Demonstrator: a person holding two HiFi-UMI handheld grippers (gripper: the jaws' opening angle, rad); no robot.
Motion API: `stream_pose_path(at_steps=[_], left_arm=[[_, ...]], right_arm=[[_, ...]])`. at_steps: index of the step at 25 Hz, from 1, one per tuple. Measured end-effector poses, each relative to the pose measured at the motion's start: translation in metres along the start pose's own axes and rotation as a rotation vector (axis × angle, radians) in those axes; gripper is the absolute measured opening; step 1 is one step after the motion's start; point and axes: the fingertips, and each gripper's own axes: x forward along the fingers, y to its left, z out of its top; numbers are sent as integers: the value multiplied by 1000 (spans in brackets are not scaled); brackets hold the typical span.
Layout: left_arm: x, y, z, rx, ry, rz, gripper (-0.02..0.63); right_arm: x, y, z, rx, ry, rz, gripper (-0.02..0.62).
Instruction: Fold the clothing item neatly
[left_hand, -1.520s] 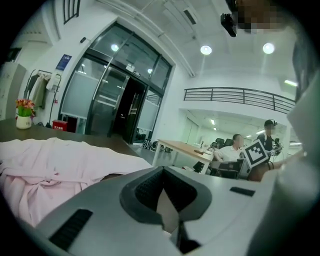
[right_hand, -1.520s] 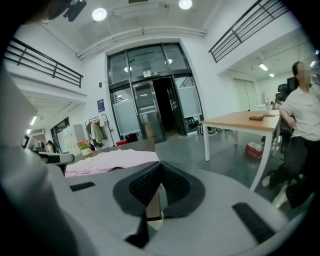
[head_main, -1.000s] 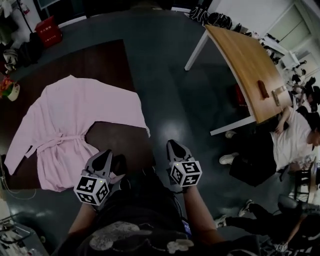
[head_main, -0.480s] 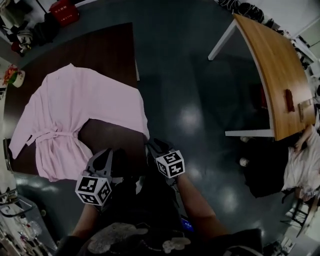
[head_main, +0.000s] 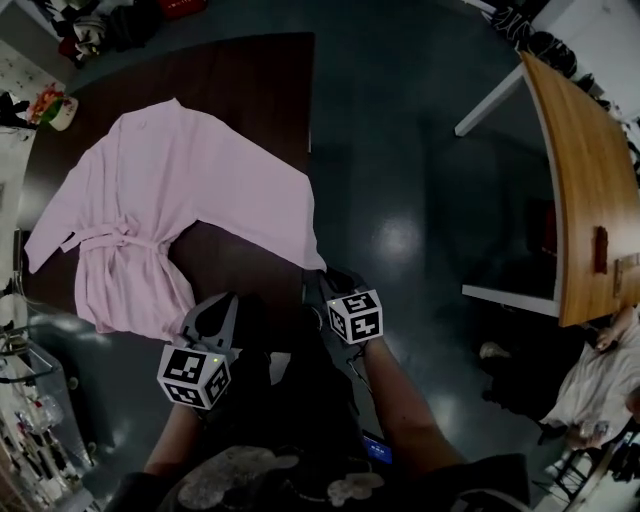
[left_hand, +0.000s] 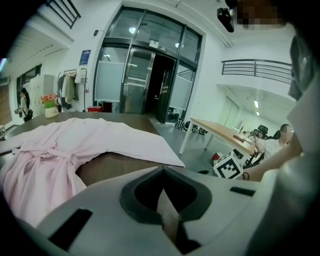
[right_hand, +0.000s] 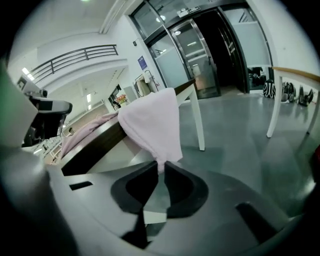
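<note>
1. Head view: the pink robe (head_main: 150, 190) lies spread open on the dark table (head_main: 270, 90). Its belt (head_main: 120, 240) is tied at the waist, and one sleeve (head_main: 290, 235) runs out to the table's near corner. My right gripper (head_main: 325, 283) is at that sleeve's cuff. My left gripper (head_main: 217, 310) hangs just off the near edge, close to the hem.
2. Left gripper view: the jaws are pressed together with nothing in them. The robe's skirt and sleeve lie ahead on the table.
3. Right gripper view: the cuff (right_hand: 161, 159) droops over the table corner and its tip runs down between the jaws. They have just been closing and now pinch it (a thin bite, only the very tip).
4. Handling, as I judge it: this is light, limp cloth that will sag and slide rather than hold a shape, so a one-point pinch will drag a trailing fold. I'd want a fuller bite of the cuff. The left should then take the shoulder or a hem corner, and the cloth should stay low across the table.
</note>
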Motion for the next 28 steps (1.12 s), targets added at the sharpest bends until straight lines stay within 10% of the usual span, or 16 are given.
stream_pose_path(at_steps=[9, 28], left_arm=[[-30, 38, 17, -52, -99, 96, 9], [-143, 233, 19, -74, -254, 30, 9]], right_arm=[[-72, -10, 99, 50, -225, -95, 28], [-51, 176, 260, -100, -383, -230, 29]])
